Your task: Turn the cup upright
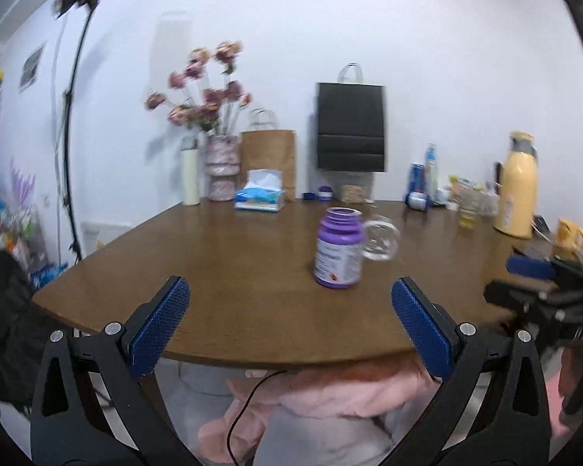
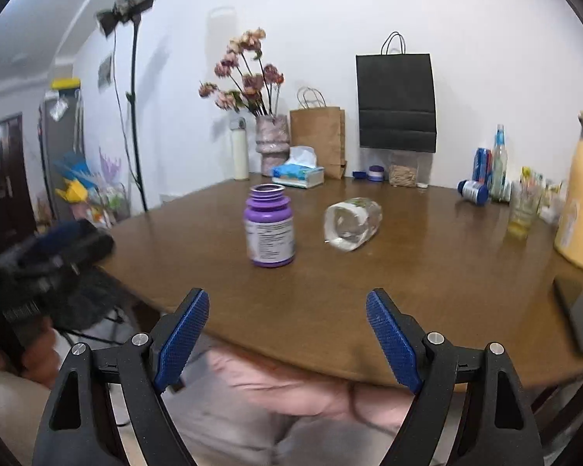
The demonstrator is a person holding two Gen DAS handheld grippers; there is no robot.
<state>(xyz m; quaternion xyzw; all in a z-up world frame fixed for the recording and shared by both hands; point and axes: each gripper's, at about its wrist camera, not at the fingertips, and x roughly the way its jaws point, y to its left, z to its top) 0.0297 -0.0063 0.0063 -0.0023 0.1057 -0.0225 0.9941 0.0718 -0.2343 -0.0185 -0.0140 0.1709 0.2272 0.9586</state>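
Note:
A clear glass cup [image 2: 352, 224] lies on its side near the middle of the brown table [image 2: 408, 291], its base end facing me. In the left wrist view the cup [image 1: 381, 239] sits partly hidden behind an open purple bottle [image 1: 339, 248]. The same purple bottle [image 2: 270, 226] stands upright to the left of the cup. My left gripper [image 1: 289, 310] is open and empty at the table's near edge. My right gripper [image 2: 287, 320] is open and empty, also at the near edge, well short of the cup.
Along the back edge stand a flower vase [image 2: 271, 147], a tissue box [image 2: 299, 174], a brown paper bag [image 2: 318, 138] and a black bag [image 2: 396, 103]. At the right are bottles [image 2: 497, 163], a small glass [image 2: 521, 209] and a yellow flask [image 2: 581, 194]. A light stand [image 2: 134, 116] is at left.

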